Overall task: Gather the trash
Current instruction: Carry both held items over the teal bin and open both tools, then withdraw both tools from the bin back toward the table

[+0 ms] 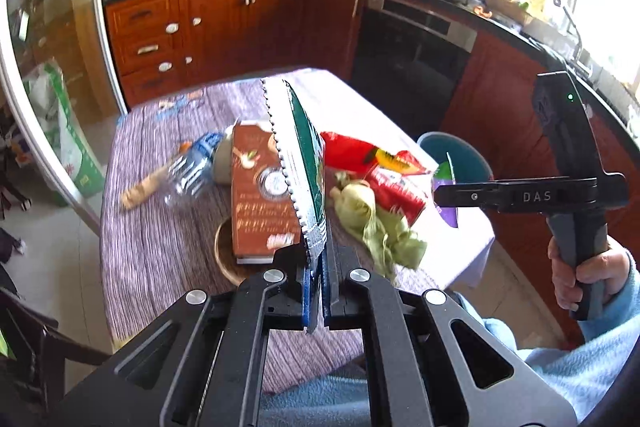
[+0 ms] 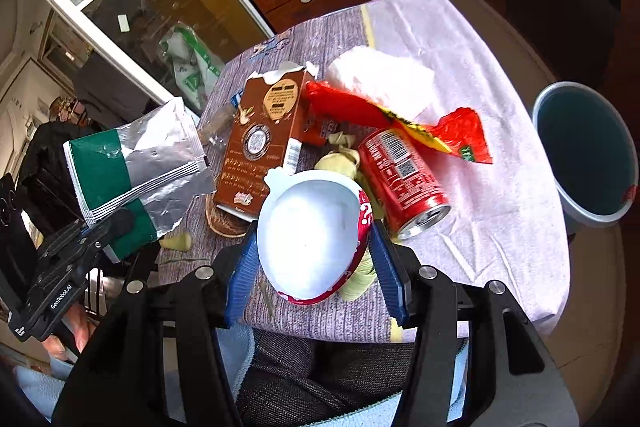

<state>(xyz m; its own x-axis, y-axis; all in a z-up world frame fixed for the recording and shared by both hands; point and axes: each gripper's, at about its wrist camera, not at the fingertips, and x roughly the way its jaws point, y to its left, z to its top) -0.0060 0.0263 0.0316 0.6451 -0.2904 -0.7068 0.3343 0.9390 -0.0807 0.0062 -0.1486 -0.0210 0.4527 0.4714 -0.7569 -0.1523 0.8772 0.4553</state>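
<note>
- So far, the collecting is barely getting going: the blue bin point(image 2: 588, 155), at the right edge of the right wrist view, is looking empty inside as far as its visible part shows.
- The left tool point(image 1: 318, 267) is clamping its blue pads on the bottom edge of a green and silver foil pouch point(image 1: 298, 163), which is standing up in the middle of the left wrist view, lifted off the tabletop point(image 1: 160, 251).
- The right tool point(image 2: 316, 267) is gripping a white paper cup point(image 2: 310, 231) with a red rim, its fingers pressing the cup's sides at lower centre of the right wrist view; the cup is being held above the near edge of the tabletop.
- Neither held piece is sitting over the bin yet, so both are waiting to be dropped.
- Still lying on the tabletop, centre of frame, are a brown carton point(image 2: 260, 143), a red can point(image 2: 404, 183), a red snack wrapper point(image 2: 400, 119), a white crumpled tissue point(image 2: 384, 79), a yellow-green rag point(image 1: 376, 223) and a clear plastic bottle point(image 1: 192, 171).
- I'd judge most of the job is remaining.
</note>
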